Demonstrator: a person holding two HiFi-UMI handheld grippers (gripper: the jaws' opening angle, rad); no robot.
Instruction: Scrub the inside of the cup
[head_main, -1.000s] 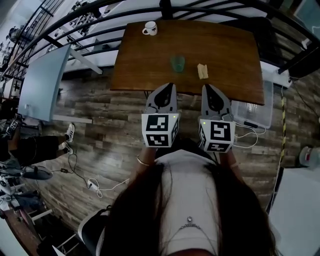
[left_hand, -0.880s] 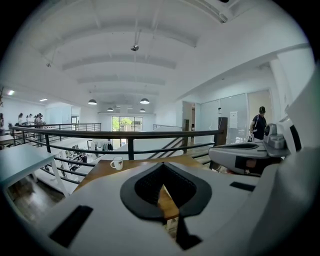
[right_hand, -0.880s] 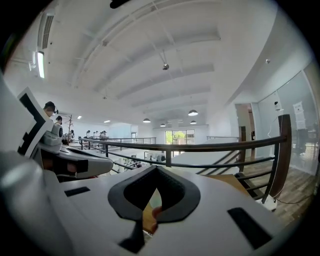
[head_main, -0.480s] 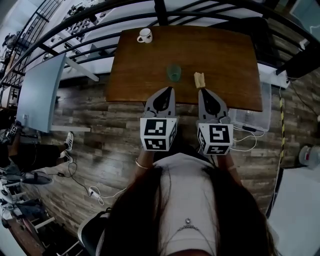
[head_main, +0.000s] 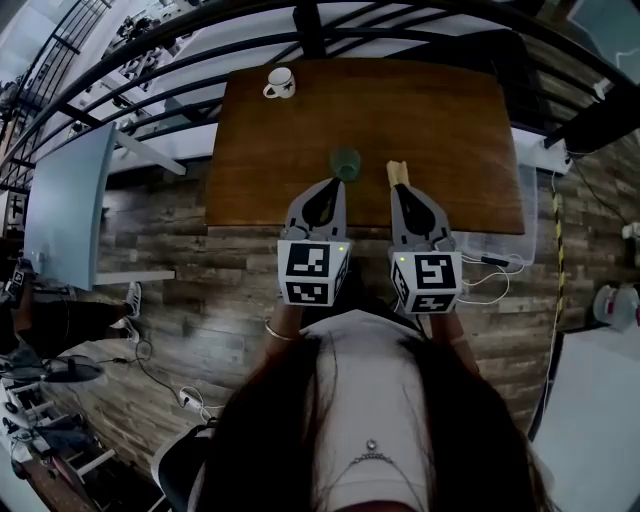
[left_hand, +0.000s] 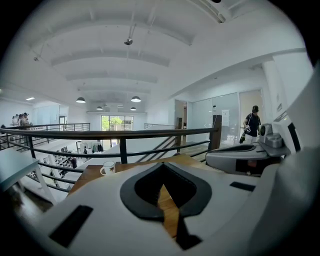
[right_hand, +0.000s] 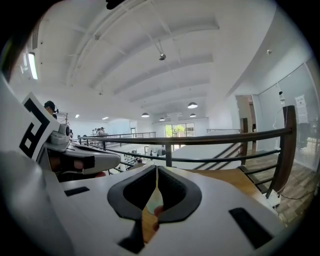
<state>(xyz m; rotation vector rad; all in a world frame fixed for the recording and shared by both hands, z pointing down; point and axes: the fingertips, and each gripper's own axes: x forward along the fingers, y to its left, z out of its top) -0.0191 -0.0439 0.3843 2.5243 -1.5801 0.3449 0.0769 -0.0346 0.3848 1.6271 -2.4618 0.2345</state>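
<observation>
Green cup (head_main: 346, 163); brown table (head_main: 450, 120); white mug (head_main: 279, 83); perhaps tan sponge (head_main: 398, 172).

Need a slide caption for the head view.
Shut left hand-held gripper and right hand-held gripper at table edge, facing cup and sponge.

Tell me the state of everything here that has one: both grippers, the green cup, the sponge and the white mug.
left gripper: shut, empty, near the green cup.
right gripper: shut, empty, near the sponge.
green cup: upright on the table, not held.
sponge: lying on the table right of the green cup, not held.
white mug: upright at the table's far left corner.
</observation>
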